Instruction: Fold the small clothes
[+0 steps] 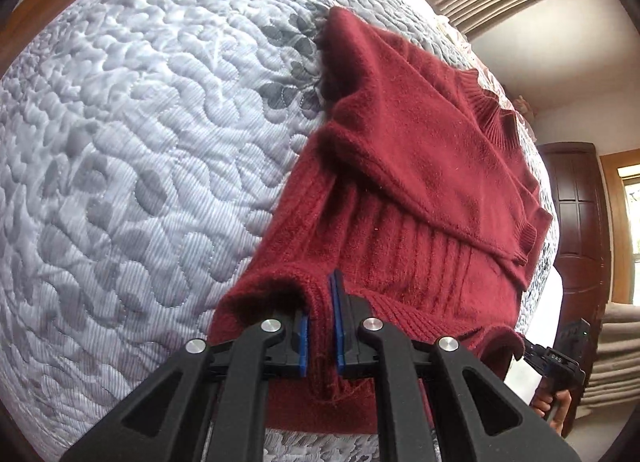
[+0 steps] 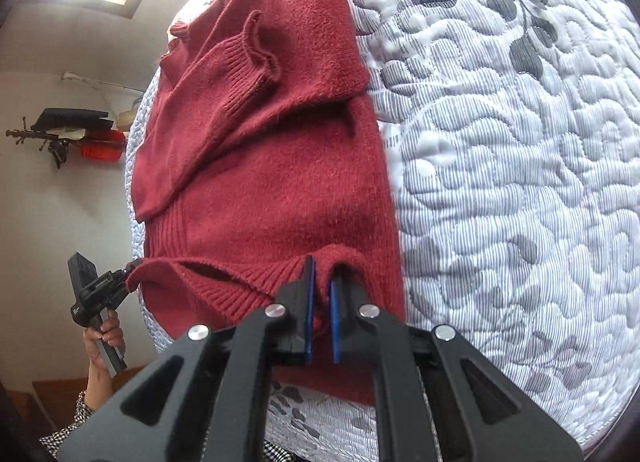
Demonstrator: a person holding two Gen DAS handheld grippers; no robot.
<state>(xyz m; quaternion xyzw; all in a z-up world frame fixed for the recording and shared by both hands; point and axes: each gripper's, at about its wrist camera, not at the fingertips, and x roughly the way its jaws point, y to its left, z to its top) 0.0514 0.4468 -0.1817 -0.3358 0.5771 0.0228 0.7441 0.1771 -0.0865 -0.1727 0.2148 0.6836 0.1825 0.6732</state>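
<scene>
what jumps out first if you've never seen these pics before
The dark red knit sweater stands out most, lying on a white and grey quilted mattress with its sleeves folded across the body. At the bottom of each view, the left gripper and right gripper each pinch the ribbed hem between blue-padded fingers.

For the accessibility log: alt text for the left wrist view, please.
The left gripper, blue-padded, is shut on the ribbed hem of a dark red knit sweater lying on a quilted grey-and-white mattress. One sleeve is folded across its body.
</scene>
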